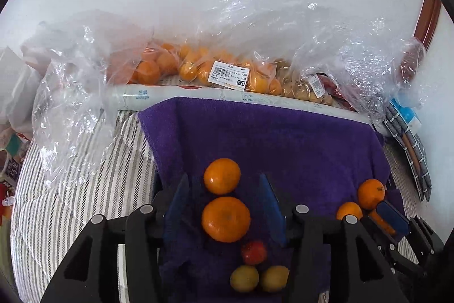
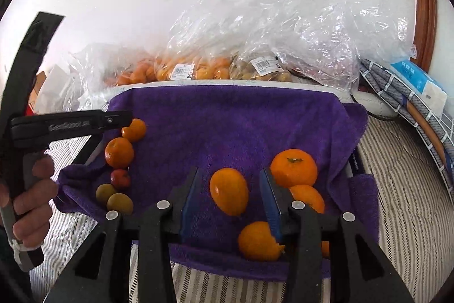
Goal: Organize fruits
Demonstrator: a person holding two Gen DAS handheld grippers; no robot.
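Note:
A purple towel (image 1: 283, 138) (image 2: 232, 121) lies on a striped bed. In the left wrist view my left gripper (image 1: 225, 183) is open above the towel, with two oranges (image 1: 226, 218) between its blue fingers; a small red fruit (image 1: 254, 252) and two yellow-green fruits (image 1: 244, 279) lie nearer the camera. In the right wrist view my right gripper (image 2: 229, 175) is open around an orange (image 2: 229, 190), not touching it. More oranges (image 2: 293, 167) lie at its right and one (image 2: 259, 240) below. The left gripper's body (image 2: 71, 124) shows at the left, in a hand.
Clear plastic bags of oranges (image 1: 198, 67) (image 2: 181, 67) and brown fruits (image 2: 261, 70) sit on a white box edge (image 1: 170, 95) behind the towel. Folded cloth and a blue packet (image 2: 417, 81) lie at the right. A white wall rises behind.

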